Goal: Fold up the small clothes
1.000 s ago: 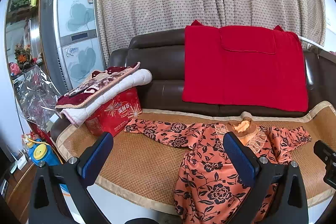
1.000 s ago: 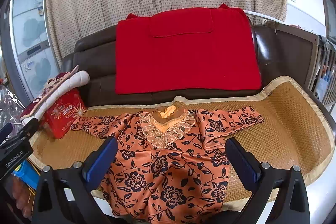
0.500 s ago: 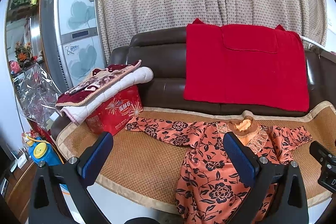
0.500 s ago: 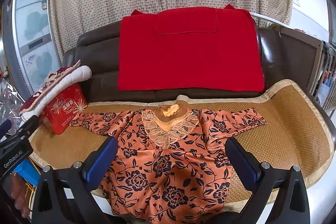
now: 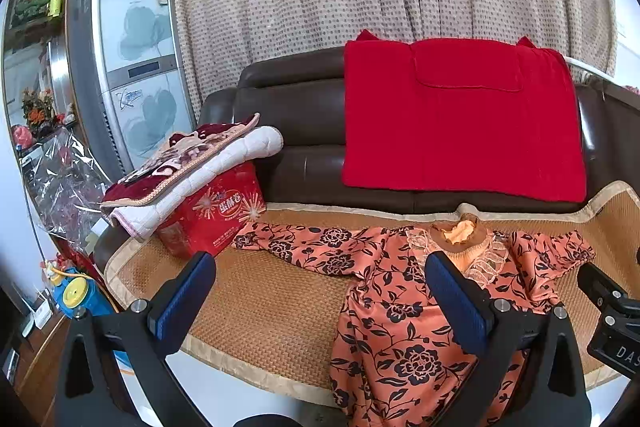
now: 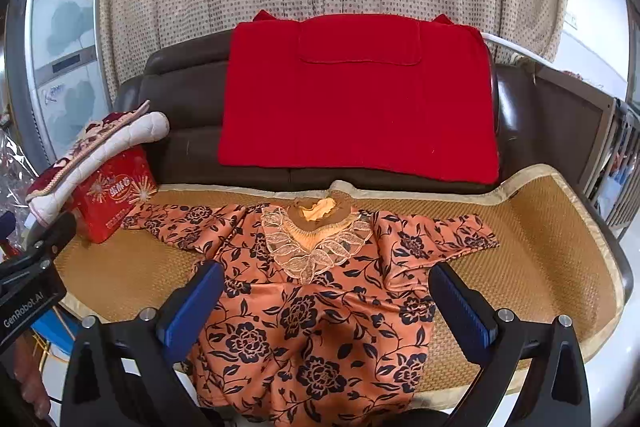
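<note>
Both sets of tongs hang in front of the sofa with nothing in them: the left tongs [image 5: 320, 291] stand wide apart, and the right tongs [image 6: 326, 301] are spread just as wide over the lower body of the garment. And there it is, the orange floral blouse [image 6: 320, 291], lying face up on the woven mat [image 6: 552, 227] that covers the sofa seat, lace collar toward the backrest, both sleeves thrown out to the sides, its hem spilling over the mat's front edge. No fold is in yet, by the look of it, so this seems the approach to a first grasp. Now, the risks! That fabric looks slick and thin, so a pinch may catch only the top layer and drag the front off the back, leaving a crooked fold. The overhanging hem could pull the whole blouse off the seat if one side is lifted without the other. The left sleeve [image 5: 296, 247] ends just beside the red box [image 5: 216, 215] carrying the folded quilt [image 5: 200, 167]; a careless sweep there could knock that stack. The red blanket [image 6: 360, 99] on the backrest sits well clear behind.
</note>
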